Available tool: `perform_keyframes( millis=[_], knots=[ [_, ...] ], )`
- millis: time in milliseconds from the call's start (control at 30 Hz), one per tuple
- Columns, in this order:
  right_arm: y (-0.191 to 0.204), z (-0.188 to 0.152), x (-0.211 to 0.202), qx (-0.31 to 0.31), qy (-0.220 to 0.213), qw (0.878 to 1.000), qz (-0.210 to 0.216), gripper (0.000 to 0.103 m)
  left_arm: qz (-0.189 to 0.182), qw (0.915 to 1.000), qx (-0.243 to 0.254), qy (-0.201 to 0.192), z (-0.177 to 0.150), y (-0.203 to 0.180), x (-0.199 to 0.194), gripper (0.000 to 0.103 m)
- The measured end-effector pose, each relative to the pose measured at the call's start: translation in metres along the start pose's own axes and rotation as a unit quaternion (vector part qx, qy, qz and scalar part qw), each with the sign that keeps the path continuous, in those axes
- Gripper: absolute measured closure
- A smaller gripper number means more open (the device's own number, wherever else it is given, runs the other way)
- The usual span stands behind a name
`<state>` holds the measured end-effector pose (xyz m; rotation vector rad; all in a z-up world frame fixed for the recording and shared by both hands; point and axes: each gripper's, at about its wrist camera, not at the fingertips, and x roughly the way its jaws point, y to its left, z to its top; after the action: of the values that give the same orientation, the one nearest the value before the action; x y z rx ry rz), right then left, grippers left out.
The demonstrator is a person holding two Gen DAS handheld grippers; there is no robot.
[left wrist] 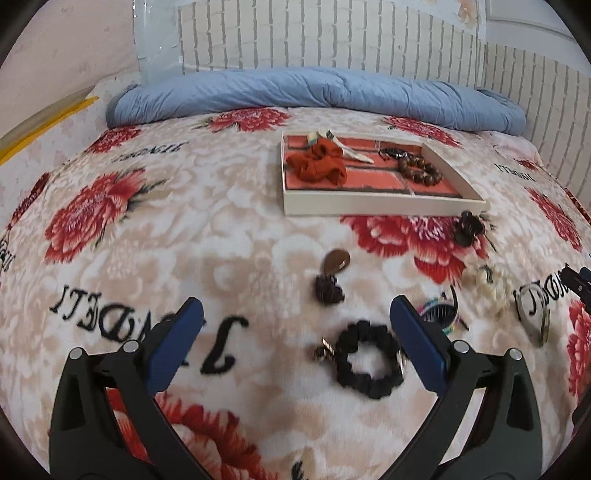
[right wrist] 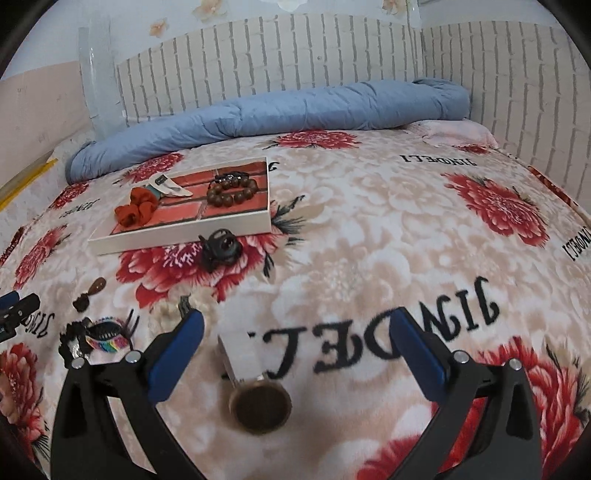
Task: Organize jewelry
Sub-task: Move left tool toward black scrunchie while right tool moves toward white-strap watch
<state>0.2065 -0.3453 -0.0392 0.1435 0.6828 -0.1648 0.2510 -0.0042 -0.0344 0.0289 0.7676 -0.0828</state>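
The right gripper (left wrist: 578, 286) is cut off by the left view's edge, its jaws unreadable. The black scrunchie (left wrist: 369, 360) is motion-blurred, its metal charm indistinct. The small dark tangle (right wrist: 75, 341) beside the rainbow band (right wrist: 105, 345) is too small to identify.

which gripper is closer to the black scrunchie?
Left. The left gripper is open with the black scrunchie lying between its fingers. The right gripper is farther off to the right, open over a round bronze piece.

Bed: floral blanket (left wrist: 221, 229) — red blooms, black lettering.
Back edge: rolled blue quilt (left wrist: 314, 92) — against a brick-pattern wall (left wrist: 332, 33).
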Motion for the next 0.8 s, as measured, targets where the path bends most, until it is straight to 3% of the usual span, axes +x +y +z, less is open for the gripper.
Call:
perform_keyframes(
  millis=[267, 800],
  knots=[
    [0.008, -0.026, 0.005, -0.026, -0.004, 0.999, -0.023, 0.004, 0.01, 0.9999, -0.004, 0.004, -0.024, 0.001, 0.009, 0.005],
    [0.019, -0.034, 0.011, -0.052, -0.001, 0.998, -0.042, 0.005, 0.01, 0.9996, 0.008, 0.025, -0.039, -0.004, 0.026, 0.005]
  ],
)
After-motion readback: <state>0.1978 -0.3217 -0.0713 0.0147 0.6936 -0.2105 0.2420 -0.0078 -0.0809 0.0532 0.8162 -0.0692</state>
